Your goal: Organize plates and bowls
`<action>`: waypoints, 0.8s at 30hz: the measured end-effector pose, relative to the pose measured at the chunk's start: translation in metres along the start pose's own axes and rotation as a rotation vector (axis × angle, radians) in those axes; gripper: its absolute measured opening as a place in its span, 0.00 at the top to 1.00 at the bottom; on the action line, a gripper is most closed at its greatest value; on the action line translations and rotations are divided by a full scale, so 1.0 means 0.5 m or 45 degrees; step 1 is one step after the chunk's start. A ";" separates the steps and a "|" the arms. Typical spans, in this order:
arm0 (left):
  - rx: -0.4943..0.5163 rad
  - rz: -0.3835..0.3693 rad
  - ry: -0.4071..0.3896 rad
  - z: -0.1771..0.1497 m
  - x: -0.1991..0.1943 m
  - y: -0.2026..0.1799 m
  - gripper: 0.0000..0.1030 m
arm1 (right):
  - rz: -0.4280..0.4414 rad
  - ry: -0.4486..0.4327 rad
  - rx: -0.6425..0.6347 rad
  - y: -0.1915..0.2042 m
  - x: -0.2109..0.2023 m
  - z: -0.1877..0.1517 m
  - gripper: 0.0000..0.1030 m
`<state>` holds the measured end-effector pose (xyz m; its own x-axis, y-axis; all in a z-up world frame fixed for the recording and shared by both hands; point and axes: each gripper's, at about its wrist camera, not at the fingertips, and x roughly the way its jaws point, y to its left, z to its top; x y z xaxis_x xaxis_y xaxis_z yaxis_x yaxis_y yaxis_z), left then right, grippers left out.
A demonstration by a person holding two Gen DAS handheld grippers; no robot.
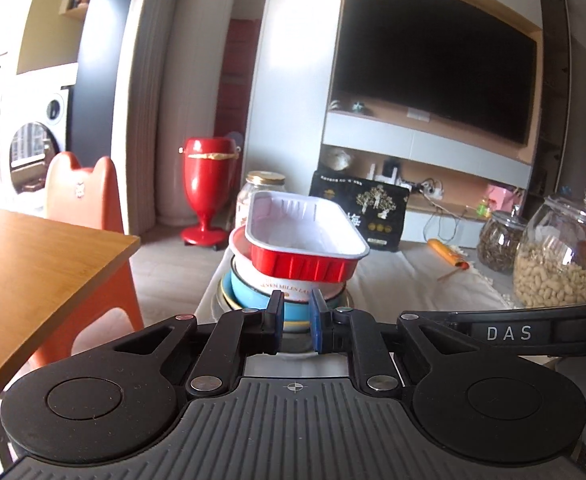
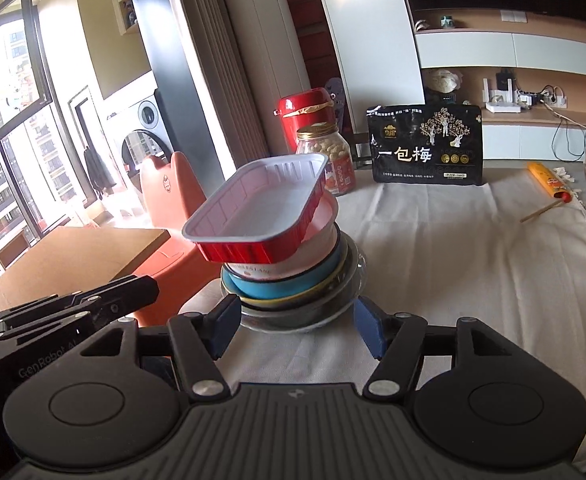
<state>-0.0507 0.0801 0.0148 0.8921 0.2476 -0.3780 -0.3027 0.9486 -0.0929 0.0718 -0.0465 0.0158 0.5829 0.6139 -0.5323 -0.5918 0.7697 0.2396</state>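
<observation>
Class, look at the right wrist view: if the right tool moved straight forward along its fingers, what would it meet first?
Most likely the clear glass plate at the bottom of the stack of bowls; the right tool is open, fingers either side of its near rim. Depth is uncertain.

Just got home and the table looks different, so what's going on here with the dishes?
Someone holding a gripper in each hand is stacking dishes. A red foil tray sits tilted atop a white bowl, a blue bowl and plates on the cloth-covered table. The left gripper is nearly closed at the stack's base, seemingly gripping nothing. The right gripper is open, straddling the bottom plate.
</observation>
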 end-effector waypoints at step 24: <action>0.058 -0.035 0.176 -0.038 -0.023 -0.019 0.84 | -0.104 0.029 -0.052 0.038 -0.047 -0.094 0.35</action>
<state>-0.0645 0.0645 0.0026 0.8442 0.1952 -0.4992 -0.2604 0.9634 -0.0638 0.0209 -0.0544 -0.0052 0.6179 0.5447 -0.5670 -0.5653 0.8090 0.1611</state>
